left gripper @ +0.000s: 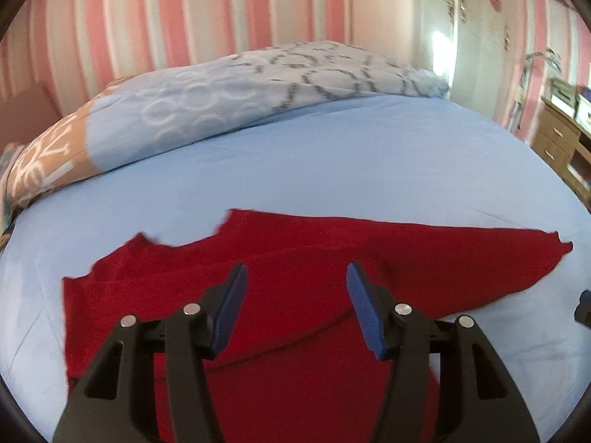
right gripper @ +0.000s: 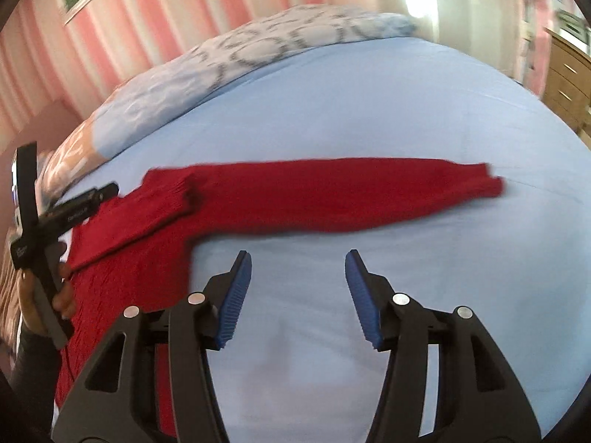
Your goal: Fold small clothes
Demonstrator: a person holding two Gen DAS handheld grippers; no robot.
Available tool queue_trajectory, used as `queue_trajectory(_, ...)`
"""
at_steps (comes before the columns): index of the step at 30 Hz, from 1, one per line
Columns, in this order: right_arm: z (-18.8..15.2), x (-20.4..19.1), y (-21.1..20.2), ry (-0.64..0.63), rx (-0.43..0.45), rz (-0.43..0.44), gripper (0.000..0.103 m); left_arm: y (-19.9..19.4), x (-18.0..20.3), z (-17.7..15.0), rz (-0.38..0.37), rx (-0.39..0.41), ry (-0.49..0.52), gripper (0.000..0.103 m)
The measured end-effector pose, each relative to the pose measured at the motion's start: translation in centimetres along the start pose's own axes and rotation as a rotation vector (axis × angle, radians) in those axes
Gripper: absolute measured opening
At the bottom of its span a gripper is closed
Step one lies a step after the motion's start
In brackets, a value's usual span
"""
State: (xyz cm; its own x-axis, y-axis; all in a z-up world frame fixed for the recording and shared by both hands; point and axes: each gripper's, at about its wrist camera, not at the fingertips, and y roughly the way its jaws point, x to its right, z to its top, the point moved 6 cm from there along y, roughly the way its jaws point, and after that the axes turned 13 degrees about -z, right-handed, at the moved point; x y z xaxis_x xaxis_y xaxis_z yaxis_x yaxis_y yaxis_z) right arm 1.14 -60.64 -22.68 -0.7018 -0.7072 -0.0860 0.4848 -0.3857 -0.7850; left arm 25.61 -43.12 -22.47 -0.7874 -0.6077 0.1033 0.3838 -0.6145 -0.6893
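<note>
From the left wrist camera, a red sweater (left gripper: 295, 295) lay spread on a bed covered by a light blue sheet (left gripper: 332, 170). The left gripper (left gripper: 295, 277) hung above the body of the garment, its jaws standing wide apart with nothing between the blue pads (left gripper: 231, 310). One sleeve (left gripper: 480, 258) stretched flat to the right, its cuff resting on the sheet. The other side of the sweater was folded inward, leaving a ragged upper edge near the middle of the bed. A rolled quilt (left gripper: 221, 110) in pale blue with ring patterns lay along the far side, against a wall of pink and white stripes (left gripper: 184, 18). A wooden dresser (left gripper: 561, 140) stood at the right edge of the room.

From the right wrist camera, the right gripper (right gripper: 298, 269) hovered over bare sheet (right gripper: 406, 110) just beside the sweater (right gripper: 147, 240), its jaws likewise parted and empty. The long sleeve (right gripper: 351, 192) ran across the bed ahead of the fingers, clear of them, with its cuff pointing right. The body of the sweater lay to the left, partly under the gripper's left finger (right gripper: 234, 295). At the far left, the person's hand (right gripper: 62, 295) gripped the handle of the other tool (right gripper: 40, 221) over the garment's edge. The quilt (right gripper: 258, 59) and the striped wall (right gripper: 110, 37) showed behind, blurred.
</note>
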Motion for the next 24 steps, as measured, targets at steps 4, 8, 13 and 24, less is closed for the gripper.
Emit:
queue_trajectory(4,0.5,5.0,2.0,0.139,0.027,-0.023,0.054,1.7,2.4,-0.1,-0.011,-0.022,-0.007,0.076)
queue_trajectory(8,0.8,8.9,5.0,0.279,0.0,-0.019,0.057,2.8,2.8,-0.5,0.006,-0.043,-0.008,0.077)
queue_trajectory(13,1.6,11.8,8.6,0.414,-0.017,-0.008,0.057,5.2,2.5,0.1,0.047,-0.073,-0.019,0.088)
queue_trajectory(24,2.8,9.2,11.1,0.302,-0.011,-0.057,0.014,7.6,1.2,-0.3,0.084,-0.118,-0.016,0.089)
